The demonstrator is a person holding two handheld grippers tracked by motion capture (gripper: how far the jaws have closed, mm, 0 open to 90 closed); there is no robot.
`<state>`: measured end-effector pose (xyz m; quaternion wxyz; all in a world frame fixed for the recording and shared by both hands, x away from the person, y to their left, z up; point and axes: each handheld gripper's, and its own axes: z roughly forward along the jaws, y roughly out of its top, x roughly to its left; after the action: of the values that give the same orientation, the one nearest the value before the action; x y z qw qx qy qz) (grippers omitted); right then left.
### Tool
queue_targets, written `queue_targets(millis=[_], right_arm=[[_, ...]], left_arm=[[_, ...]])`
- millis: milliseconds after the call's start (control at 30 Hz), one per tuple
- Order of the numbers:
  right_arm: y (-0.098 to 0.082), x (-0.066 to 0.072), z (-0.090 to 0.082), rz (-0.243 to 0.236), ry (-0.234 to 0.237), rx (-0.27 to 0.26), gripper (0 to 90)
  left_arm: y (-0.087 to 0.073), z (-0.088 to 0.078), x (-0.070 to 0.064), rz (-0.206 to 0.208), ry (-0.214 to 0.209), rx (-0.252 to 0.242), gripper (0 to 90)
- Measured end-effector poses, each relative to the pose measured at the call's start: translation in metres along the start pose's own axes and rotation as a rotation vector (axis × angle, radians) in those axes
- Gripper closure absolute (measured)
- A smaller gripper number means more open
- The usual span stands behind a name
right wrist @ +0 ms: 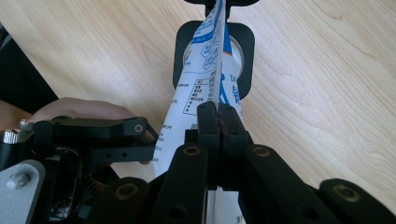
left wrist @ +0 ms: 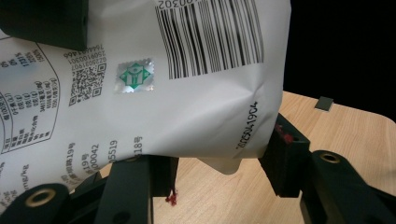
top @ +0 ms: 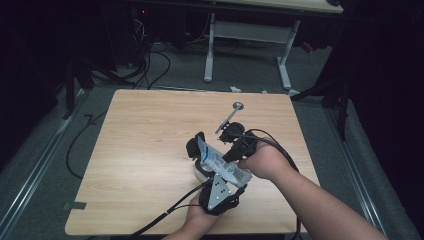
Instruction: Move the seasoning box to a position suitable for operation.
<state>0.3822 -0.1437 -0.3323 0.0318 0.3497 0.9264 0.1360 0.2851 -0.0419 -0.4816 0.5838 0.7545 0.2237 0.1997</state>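
Under the white pouch [top: 220,162], a cup is mostly hidden; right jaws pinch it, left jaws clasp its bottom.

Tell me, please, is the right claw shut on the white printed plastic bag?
Shut: the right claw pinches the white printed plastic bag flat between touching pads.
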Motion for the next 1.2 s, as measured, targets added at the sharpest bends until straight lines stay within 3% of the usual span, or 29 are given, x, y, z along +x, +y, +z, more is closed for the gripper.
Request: queue_targets(millis=[1200], right_arm=[[0.0014,-0.0051,0.0003,0.003,-0.018,0.0,90.0]], left_arm=[[0.0036,0.0058,0.0019,-0.006,-0.006,0.003,51.7]])
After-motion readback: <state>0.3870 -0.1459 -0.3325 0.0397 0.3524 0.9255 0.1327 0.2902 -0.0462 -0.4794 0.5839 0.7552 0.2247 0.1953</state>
